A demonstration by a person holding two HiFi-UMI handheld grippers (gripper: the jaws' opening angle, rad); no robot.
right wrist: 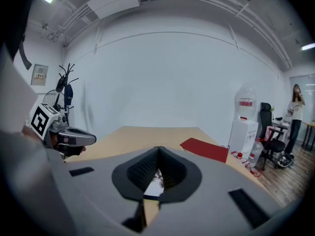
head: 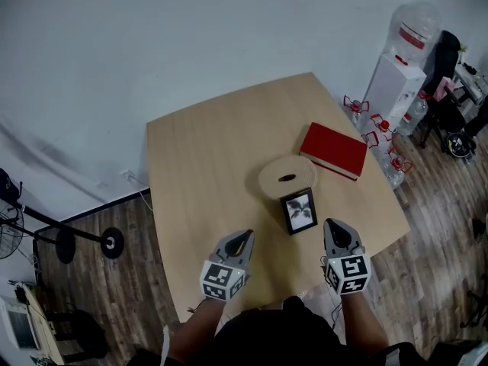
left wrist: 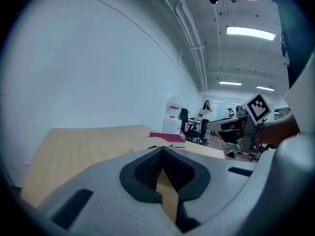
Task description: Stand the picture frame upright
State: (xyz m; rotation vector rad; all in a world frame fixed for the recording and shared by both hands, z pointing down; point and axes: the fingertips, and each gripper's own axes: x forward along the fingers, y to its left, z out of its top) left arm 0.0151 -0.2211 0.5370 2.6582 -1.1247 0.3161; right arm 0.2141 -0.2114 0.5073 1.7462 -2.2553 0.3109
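Table [head: 198, 174]: light wood, carries everything. Red book [head: 334, 150] lies flat near the right edge. Round tan disc [head: 286, 177] sits just beside the book's near-left corner. Picture frame [head: 298, 210] is just in front of the disc, toward the near edge, face to the person, looks propped up. Left gripper [head: 245, 236] and right gripper [head: 334, 224] flank it over the near edge, both jaws closed, nothing held.

The black frame [head: 298, 210], holding a grey-white picture, seems to stand leaning back, at 5 o'clock on the table [head: 198, 174].
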